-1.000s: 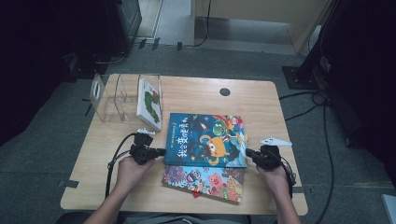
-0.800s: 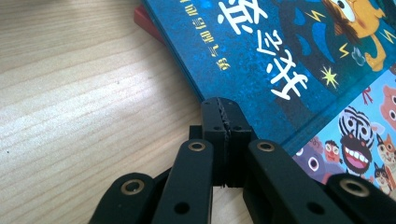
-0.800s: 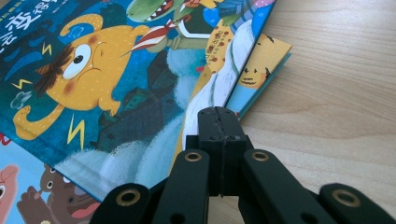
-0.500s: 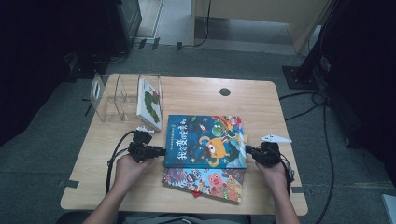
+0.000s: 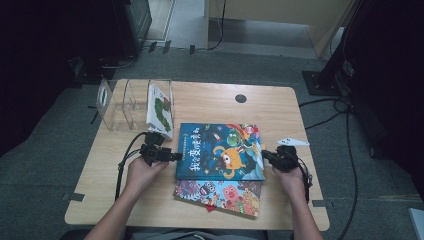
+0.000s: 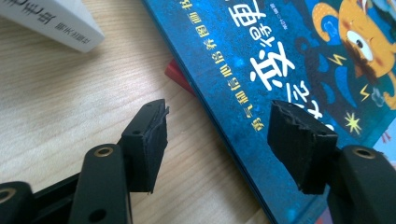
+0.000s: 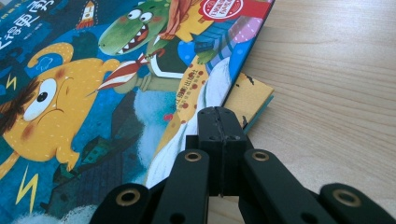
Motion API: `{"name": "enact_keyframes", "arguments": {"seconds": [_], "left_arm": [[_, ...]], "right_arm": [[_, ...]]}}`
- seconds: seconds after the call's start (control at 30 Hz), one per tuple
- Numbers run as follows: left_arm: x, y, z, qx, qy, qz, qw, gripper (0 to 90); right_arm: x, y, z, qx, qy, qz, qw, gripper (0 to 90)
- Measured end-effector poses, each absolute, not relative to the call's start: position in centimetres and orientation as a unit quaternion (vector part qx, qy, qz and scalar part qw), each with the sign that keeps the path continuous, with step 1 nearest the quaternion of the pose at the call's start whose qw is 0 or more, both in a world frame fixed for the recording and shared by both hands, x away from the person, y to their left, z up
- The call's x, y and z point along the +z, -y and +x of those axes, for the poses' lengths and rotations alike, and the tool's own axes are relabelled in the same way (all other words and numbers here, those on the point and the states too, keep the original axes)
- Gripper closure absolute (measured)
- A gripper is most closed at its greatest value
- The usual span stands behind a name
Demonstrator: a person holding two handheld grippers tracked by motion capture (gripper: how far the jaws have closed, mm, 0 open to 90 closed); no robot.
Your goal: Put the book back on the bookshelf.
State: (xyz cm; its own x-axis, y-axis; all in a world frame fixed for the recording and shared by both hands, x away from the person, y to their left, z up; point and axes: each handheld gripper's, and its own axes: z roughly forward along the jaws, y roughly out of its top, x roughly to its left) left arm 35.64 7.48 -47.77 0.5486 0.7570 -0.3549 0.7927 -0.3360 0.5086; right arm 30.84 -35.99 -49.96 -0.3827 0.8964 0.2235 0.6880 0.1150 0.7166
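A blue picture book (image 5: 220,150) lies flat on the wooden table (image 5: 210,102), on top of a second colourful book (image 5: 217,196). My left gripper (image 5: 172,156) is at the blue book's left edge. Its jaws have just been opening and now stand open (image 6: 219,135): one pad (image 6: 149,140) is over bare wood, the other over the blue cover (image 6: 261,60), and neither presses on it. A red corner of the lower book (image 6: 180,77) peeks out there. My right gripper (image 5: 265,157) is shut with nothing in it, its tips (image 7: 219,116) at the blue book's (image 7: 93,93) right edge.
A clear plastic rack (image 5: 122,102) stands at the back left, with a white book (image 5: 161,111) upright in it; its corner (image 6: 56,23) is near my left gripper. A round cable hole (image 5: 240,98) sits at the back of the table. Bare wood (image 7: 336,84) lies right of the books.
The left gripper's jaws stand wider apart at the book's left edge than a second ago. Both hands have edged slightly away from the person. The blue book lies where it did.
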Motion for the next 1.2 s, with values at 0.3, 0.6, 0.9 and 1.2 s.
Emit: {"name": "enact_keyframes", "arguments": {"seconds": [0.3,0.6,0.9,1.2], "left_arm": [[-48.1,-6.9,36.9,-0.053,-0.481,0.811,0.329,28.3],[-49.0,-6.5,37.8,-0.06,-0.489,0.809,0.321,30.0],[-49.2,-6.2,37.8,-0.074,-0.491,0.807,0.32,31.4],[-49.6,-5.8,37.5,-0.093,-0.496,0.797,0.331,32.0]], "right_arm": [[-50.1,36.3,31.8,0.396,-0.733,0.539,0.121,90.0],[-50.1,36.2,32.3,0.392,-0.737,0.535,0.134,90.0],[-50.1,36.1,32.3,0.391,-0.74,0.53,0.138,90.0],[-50.3,36.1,32.3,0.406,-0.736,0.528,0.122,90.0]]}}
